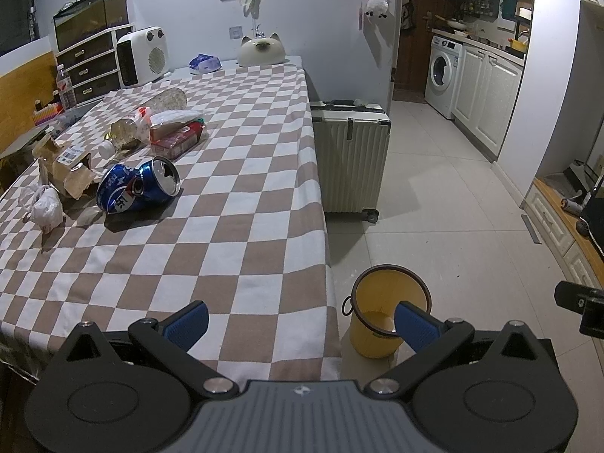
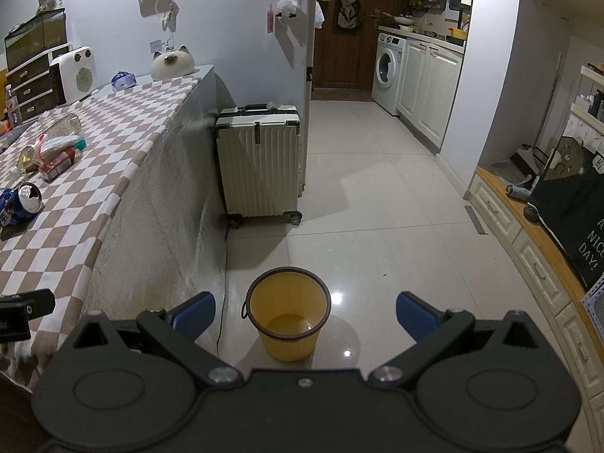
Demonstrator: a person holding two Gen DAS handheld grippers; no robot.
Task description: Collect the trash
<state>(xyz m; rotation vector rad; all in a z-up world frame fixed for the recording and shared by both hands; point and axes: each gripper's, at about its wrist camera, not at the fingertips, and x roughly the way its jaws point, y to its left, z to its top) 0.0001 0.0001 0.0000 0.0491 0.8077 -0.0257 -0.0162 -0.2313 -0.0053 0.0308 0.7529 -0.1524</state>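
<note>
A crushed blue can (image 1: 137, 187) lies on the checkered table (image 1: 234, 196), also seen as the blue can (image 2: 20, 202) at the left edge of the right wrist view. Beside it sit torn cardboard (image 1: 64, 168), a knotted white bag (image 1: 44, 205), a red box (image 1: 177, 137) and a plastic bottle (image 1: 122, 132). A yellow bin (image 2: 288, 319) stands on the floor by the table's corner; the same yellow bin (image 1: 389, 311) shows in the left wrist view. My left gripper (image 1: 300, 324) is open over the table's near edge. My right gripper (image 2: 305, 315) is open above the bin. Both hold nothing.
A white suitcase (image 2: 260, 162) stands against the table's end. A heater (image 1: 141, 56), drawers (image 1: 90, 64) and a cat-shaped ornament (image 1: 260, 51) line the back of the table. Tiled floor (image 2: 377, 207) runs to a kitchen with a washing machine (image 2: 387, 68). A low bench (image 2: 543, 249) is at right.
</note>
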